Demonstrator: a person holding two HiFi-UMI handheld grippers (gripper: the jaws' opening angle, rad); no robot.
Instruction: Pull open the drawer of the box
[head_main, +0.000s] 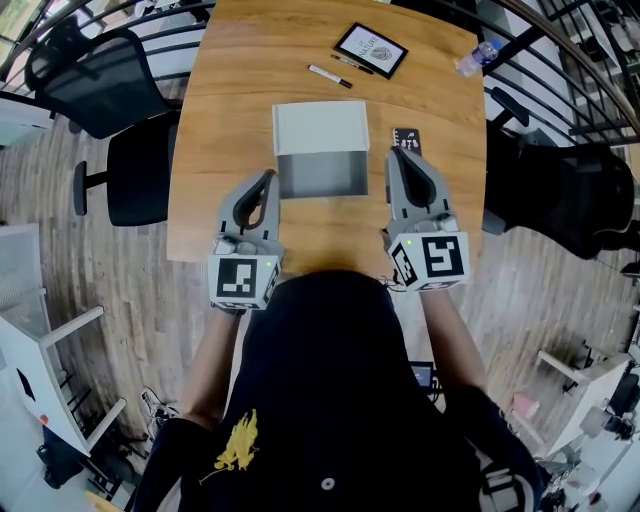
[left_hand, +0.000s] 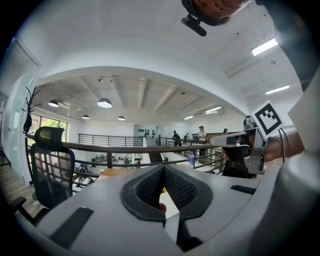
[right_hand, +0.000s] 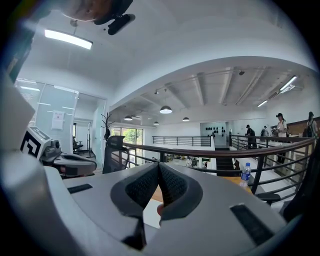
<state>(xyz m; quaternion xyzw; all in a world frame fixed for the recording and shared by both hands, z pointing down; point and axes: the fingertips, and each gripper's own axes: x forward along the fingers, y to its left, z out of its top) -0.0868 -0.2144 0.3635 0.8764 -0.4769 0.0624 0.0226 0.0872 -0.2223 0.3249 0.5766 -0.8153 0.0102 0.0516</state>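
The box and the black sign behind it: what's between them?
A white pen and a dark pen lie between the box and the sign, seen in the head view.

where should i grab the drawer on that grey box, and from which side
Grip the front edge of the darker near part of the grey box, coming from the person's side of the table. That part faces the person; the pale top gives no hold. No handle can be made out, so probably pinch the front lip. The left gripper and right gripper flank it, both shut.
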